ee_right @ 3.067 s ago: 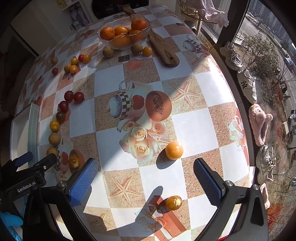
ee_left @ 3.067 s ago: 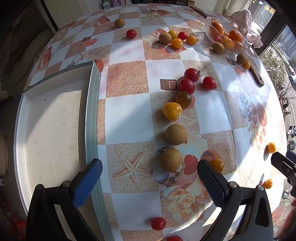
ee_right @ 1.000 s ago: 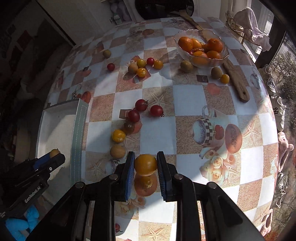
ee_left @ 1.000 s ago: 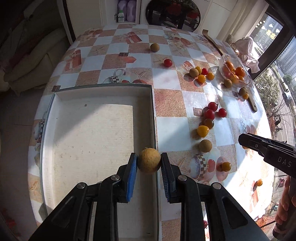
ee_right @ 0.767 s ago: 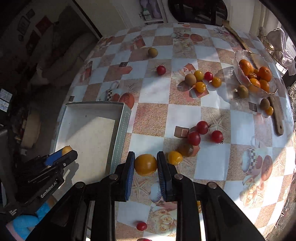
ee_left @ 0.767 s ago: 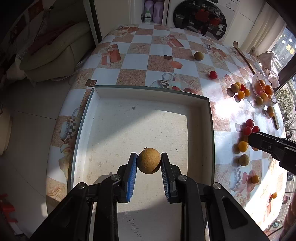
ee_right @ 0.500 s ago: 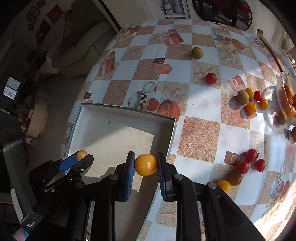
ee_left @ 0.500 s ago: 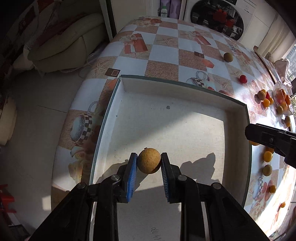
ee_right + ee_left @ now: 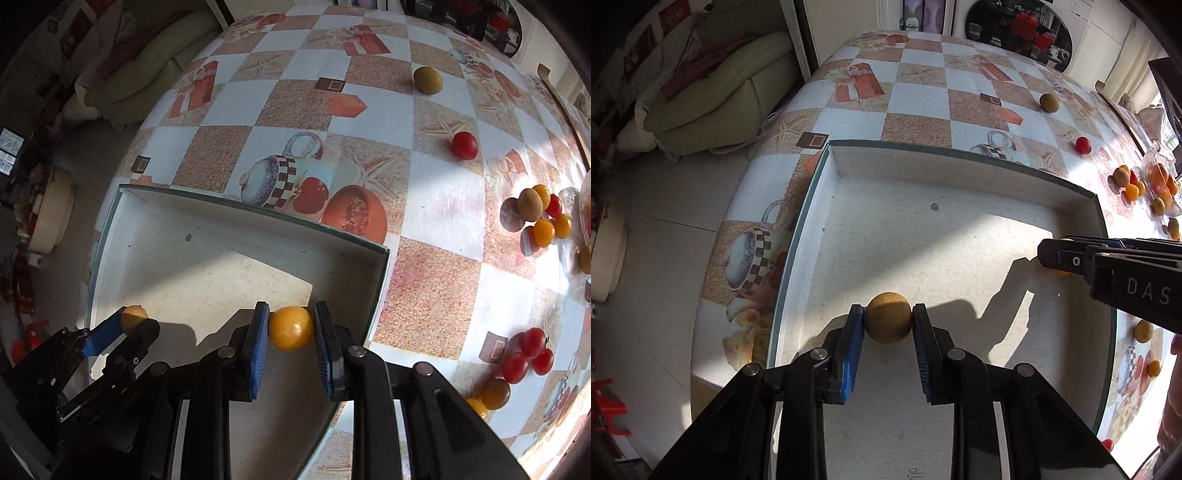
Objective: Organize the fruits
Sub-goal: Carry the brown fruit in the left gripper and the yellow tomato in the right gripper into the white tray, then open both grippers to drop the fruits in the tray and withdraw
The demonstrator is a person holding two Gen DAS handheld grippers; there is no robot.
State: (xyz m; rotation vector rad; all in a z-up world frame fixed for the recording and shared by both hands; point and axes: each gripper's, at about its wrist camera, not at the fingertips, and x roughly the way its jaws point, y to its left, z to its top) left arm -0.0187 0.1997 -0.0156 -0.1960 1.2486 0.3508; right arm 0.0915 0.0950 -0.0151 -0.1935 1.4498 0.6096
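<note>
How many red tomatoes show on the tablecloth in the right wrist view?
5: one lone red tomato at upper right, one in the mixed cluster near the right edge, and three bunched at lower right. Others may be hidden past the frame edge.

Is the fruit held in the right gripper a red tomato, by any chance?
No, the right gripper holds a yellow-orange fruit over the white tray.
</note>
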